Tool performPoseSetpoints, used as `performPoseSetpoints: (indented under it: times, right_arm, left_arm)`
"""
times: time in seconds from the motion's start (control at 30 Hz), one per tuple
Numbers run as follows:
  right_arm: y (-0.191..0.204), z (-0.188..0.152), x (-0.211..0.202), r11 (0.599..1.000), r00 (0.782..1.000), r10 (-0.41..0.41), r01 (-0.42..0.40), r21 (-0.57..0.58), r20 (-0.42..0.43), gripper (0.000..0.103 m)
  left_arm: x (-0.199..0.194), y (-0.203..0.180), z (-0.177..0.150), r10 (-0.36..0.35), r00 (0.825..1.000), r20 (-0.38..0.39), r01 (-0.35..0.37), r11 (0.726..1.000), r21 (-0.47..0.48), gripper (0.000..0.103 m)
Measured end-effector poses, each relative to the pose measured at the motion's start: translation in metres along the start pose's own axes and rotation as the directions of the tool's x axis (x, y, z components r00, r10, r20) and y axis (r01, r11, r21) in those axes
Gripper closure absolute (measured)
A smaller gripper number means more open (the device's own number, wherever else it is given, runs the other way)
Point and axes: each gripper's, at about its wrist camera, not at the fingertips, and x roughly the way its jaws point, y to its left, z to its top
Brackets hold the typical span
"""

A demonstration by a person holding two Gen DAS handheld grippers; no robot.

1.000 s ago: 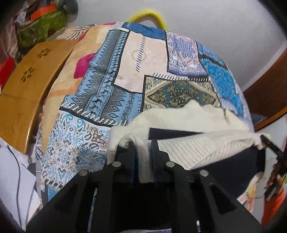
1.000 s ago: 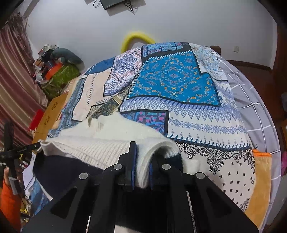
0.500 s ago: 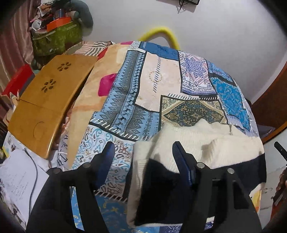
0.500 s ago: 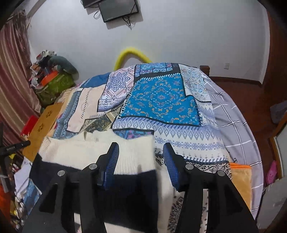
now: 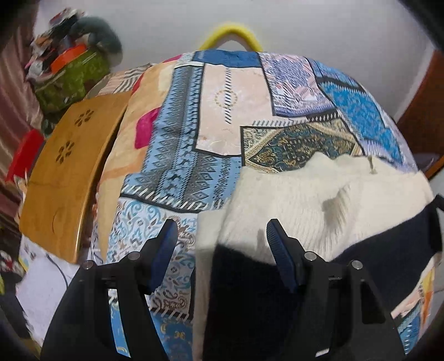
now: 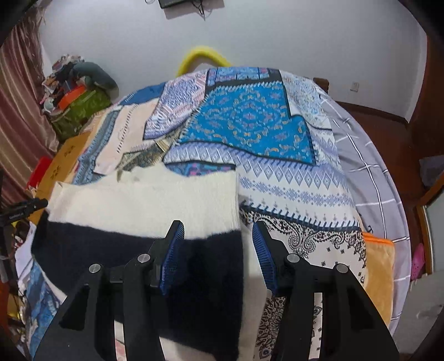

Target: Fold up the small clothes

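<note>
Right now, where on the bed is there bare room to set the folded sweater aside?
The patchwork quilt beyond the sweater lies bare up to the yellow hoop. The grey checked sheet at the right edge is free too. The left side is crowded: wooden board, clutter pile.

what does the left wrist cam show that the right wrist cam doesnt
Only the left wrist view shows the left gripper, open over the sweater's left edge, and the whole wooden board with its flower cutouts. Only the right wrist view shows the right gripper, open over the sweater's right edge, the grey checked sheet, an orange cloth and a wall screen. Both show the cream and navy sweater flat on the patchwork quilt, and a yellow hoop.
</note>
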Motion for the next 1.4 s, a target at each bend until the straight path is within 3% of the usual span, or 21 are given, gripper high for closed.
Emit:
performPoseSetpoints:
  times: [0.13,0.23,0.3,0.37,0.47,0.53,0.57,0.7,0.87,1.0,1.1,1.27,1.33,1.4]
  right_arm:
    - [-0.005,-0.001,0.010,1.000,1.000,-0.015,0.015,0.003,-0.025,0.056]
    - [-0.006,0.000,0.016,1.000,0.999,-0.019,0.020,0.001,-0.034,0.056]
    - [-0.005,0.001,0.020,1.000,0.999,-0.015,0.015,0.001,-0.039,0.056]
    - [-0.004,0.001,0.023,1.000,0.999,-0.013,0.013,0.002,-0.041,0.056]
    - [-0.002,0.001,0.028,1.000,0.999,-0.005,0.005,-0.008,-0.035,0.058]
    - [0.000,0.000,0.031,1.000,0.999,0.015,-0.015,-0.014,-0.044,0.080]
    - [0.000,0.000,0.033,1.000,0.998,0.024,-0.025,-0.017,-0.057,0.084]
    - [0.001,-0.001,0.035,0.999,0.999,-0.002,0.000,-0.049,-0.052,0.091]
    - [-0.007,-0.002,0.034,1.000,0.999,-0.019,0.018,-0.013,-0.040,0.091]
    - [-0.006,-0.004,0.032,0.999,0.998,-0.032,0.031,-0.021,-0.050,0.091]
    - [-0.009,-0.004,0.023,1.000,0.999,-0.031,0.031,-0.006,-0.044,0.087]
    - [-0.014,-0.005,0.007,0.999,0.998,-0.046,0.047,0.011,-0.040,0.066]
    - [-0.013,-0.005,-0.002,0.998,0.998,-0.057,0.057,0.006,-0.032,0.058]
    - [-0.008,-0.005,-0.011,0.998,0.998,-0.058,0.058,-0.006,-0.012,0.057]
  left_arm:
    - [0.012,-0.021,0.005,0.007,1.000,0.002,-0.007,0.996,0.091,0.040]
    - [0.025,-0.030,0.010,0.004,1.000,-0.014,-0.002,0.993,0.120,0.055]
    - [0.034,-0.034,0.011,0.002,1.000,-0.031,0.002,0.991,0.132,0.071]
    - [0.041,-0.036,0.012,0.000,0.999,-0.046,0.007,0.990,0.139,0.094]
    - [0.040,-0.027,0.013,0.004,1.000,-0.027,-0.002,0.996,0.092,0.096]
    - [0.034,-0.016,0.015,0.014,1.000,0.005,-0.014,0.999,0.052,0.096]
    - [0.032,-0.011,0.016,0.010,1.000,0.010,-0.011,0.999,0.036,0.096]
    - [0.026,0.005,0.020,0.013,1.000,0.022,-0.013,1.000,-0.001,0.096]
    - [0.032,0.007,0.020,0.007,1.000,0.002,-0.007,1.000,-0.014,0.095]
    - [0.040,0.001,0.016,0.037,0.999,-0.032,-0.037,0.999,0.018,0.092]
    - [0.035,0.001,0.012,0.058,0.998,-0.033,-0.057,0.998,0.041,0.077]
    - [0.015,0.013,0.007,0.053,0.999,-0.015,-0.052,0.998,0.018,0.051]
    - [0.004,0.019,0.004,0.056,0.998,-0.007,-0.056,0.998,-0.002,0.050]
    - [-0.006,0.023,0.002,0.059,0.998,-0.002,-0.059,0.998,-0.009,0.049]
